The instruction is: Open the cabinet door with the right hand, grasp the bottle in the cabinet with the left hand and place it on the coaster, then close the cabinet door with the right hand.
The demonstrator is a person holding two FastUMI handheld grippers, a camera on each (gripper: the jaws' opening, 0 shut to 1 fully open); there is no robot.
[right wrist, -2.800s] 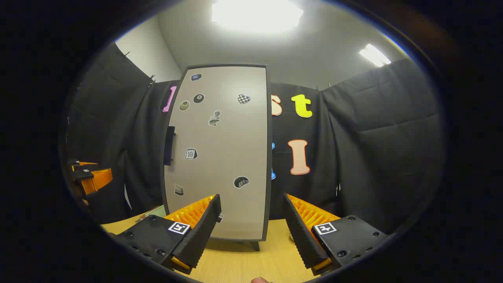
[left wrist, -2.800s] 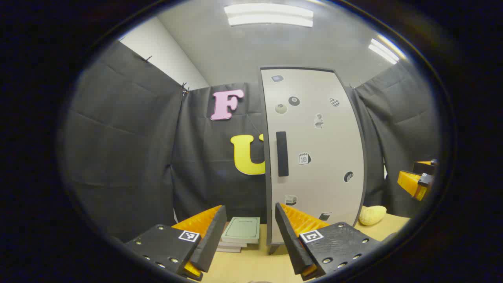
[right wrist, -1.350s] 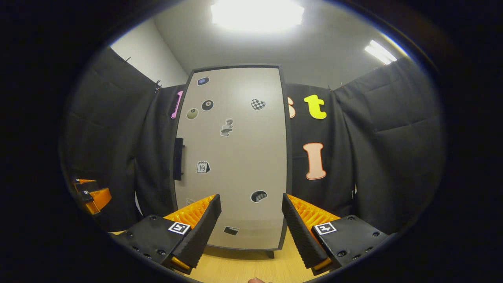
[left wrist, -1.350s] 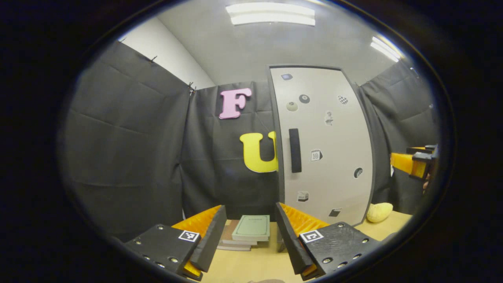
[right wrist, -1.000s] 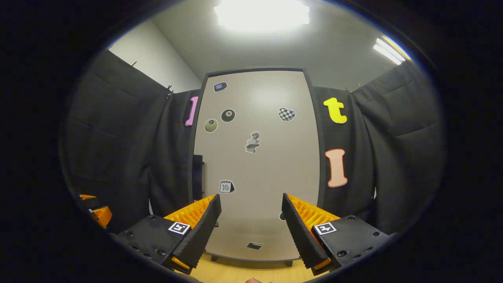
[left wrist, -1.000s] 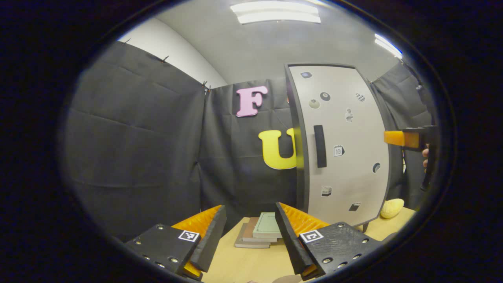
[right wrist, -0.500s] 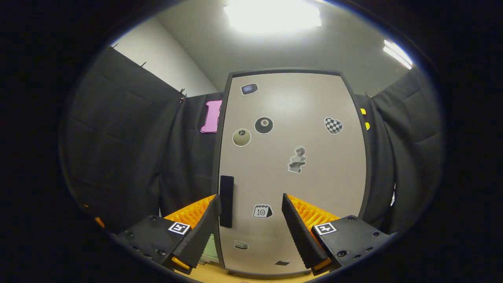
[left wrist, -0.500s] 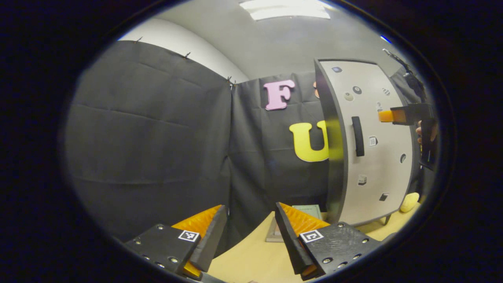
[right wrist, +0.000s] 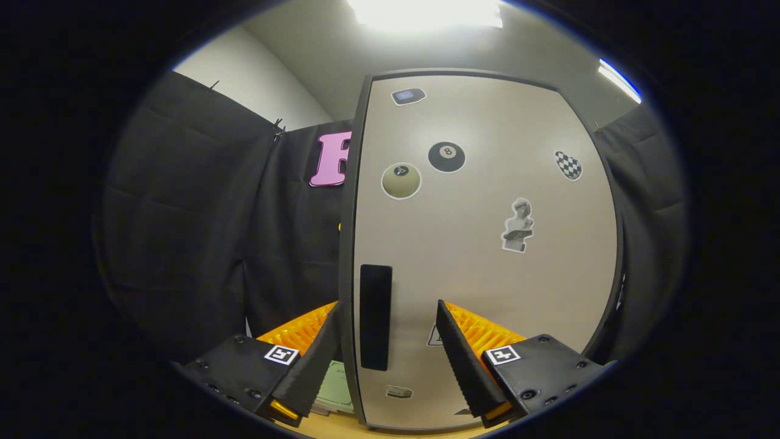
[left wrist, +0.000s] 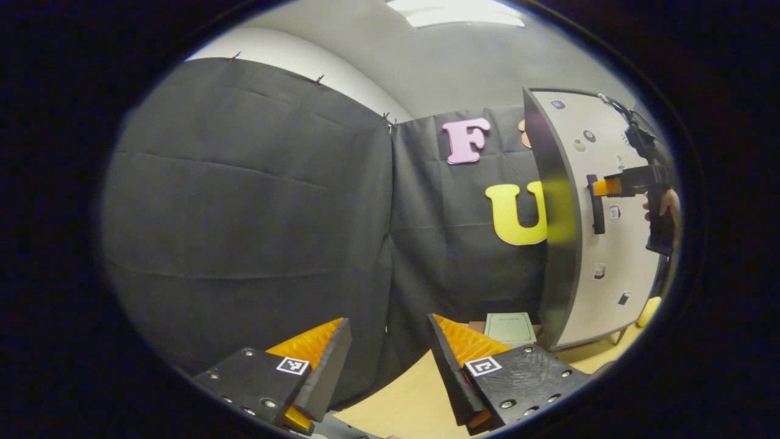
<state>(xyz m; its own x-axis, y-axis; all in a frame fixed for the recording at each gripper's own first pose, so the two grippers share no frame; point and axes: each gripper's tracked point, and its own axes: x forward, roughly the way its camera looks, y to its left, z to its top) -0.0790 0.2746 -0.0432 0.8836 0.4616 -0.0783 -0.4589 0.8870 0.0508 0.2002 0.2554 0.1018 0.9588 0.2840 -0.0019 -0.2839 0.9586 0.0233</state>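
The tall grey cabinet (right wrist: 487, 244) stands with its sticker-covered door closed, so what is inside is hidden. My right gripper (right wrist: 387, 360) is open and close to the door, with the black vertical handle (right wrist: 375, 317) between its fingers, nearer the left fingertip (right wrist: 311, 360). In the left gripper view the cabinet (left wrist: 557, 244) is at the far right, seen from its side. There the right gripper (left wrist: 600, 187), held by a hand (left wrist: 661, 204), reaches the handle (left wrist: 598, 204). My left gripper (left wrist: 387, 366) is open and holds nothing, low over the table and facing the black cloth wall.
A stack of books (left wrist: 510, 328) lies on the wooden table (left wrist: 414, 396) just left of the cabinet, also seen as books (right wrist: 335, 393) under the right gripper. A yellow lumpy object (left wrist: 649, 311) sits on the table beyond the cabinet.
My right gripper has come up to the door, and the handle now sits between its open fingers. My left gripper has swung left, so the cabinet slid to its view's right edge.
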